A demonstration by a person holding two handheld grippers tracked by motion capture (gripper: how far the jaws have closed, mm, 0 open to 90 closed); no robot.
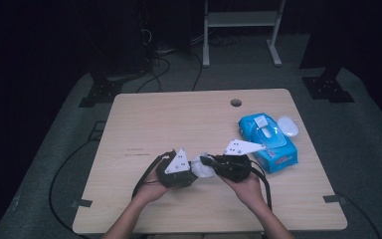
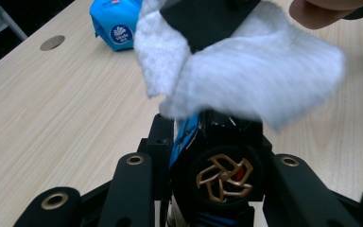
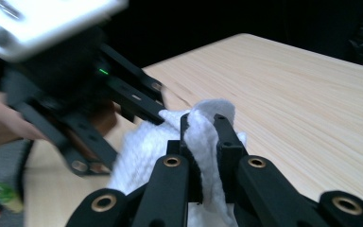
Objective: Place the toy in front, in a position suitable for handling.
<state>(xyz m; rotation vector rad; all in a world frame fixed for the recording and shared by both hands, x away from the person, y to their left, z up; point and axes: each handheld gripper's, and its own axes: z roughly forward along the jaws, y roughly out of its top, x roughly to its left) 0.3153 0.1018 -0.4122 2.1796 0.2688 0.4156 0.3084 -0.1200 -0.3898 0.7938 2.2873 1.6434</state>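
Note:
Near the table's front middle, both grippers meet tip to tip. My left gripper (image 1: 188, 172) (image 2: 212, 137) is shut on a small black and blue toy with a gold-spoked wheel (image 2: 224, 177). My right gripper (image 1: 208, 162) (image 3: 203, 127) is shut on a white wipe (image 1: 202, 168) (image 3: 142, 146). The wipe (image 2: 260, 75) drapes over the top of the toy, which hides the toy's far end. In the right gripper view the left gripper (image 3: 75, 94) sits just beyond the wipe, its finger touching the cloth.
A blue wipe pack (image 1: 268, 142) (image 2: 116, 23) lies right of the grippers, with a white oval lid (image 1: 287, 125) beside it. The wooden table (image 1: 179, 114) has a cable hole (image 1: 236, 102) near its far edge. Cables trail off the front left.

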